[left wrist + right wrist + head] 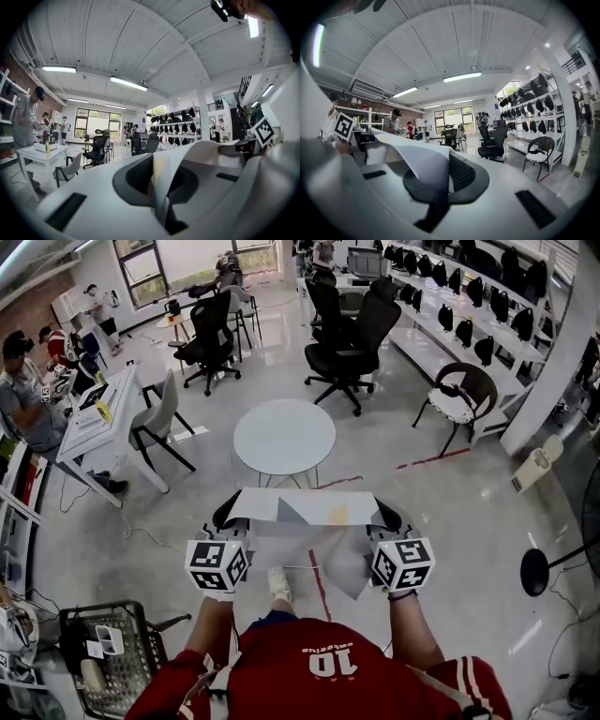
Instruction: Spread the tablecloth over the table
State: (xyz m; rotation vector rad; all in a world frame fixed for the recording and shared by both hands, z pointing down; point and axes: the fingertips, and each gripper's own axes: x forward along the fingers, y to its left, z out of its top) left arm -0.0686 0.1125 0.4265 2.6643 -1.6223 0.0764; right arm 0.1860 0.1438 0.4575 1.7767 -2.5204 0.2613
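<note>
Left gripper (228,512) clamped on one end of the tablecloth (300,507), right gripper (387,515) clamped on the other, edge stretched between them, near the round tabletop (284,435)

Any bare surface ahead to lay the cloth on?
The round table is wholly bare for the tablecloth, with open floor in front of it. Crowded: the cluttered white desk at left, grey chair beside it, black office chairs beyond the table.
</note>
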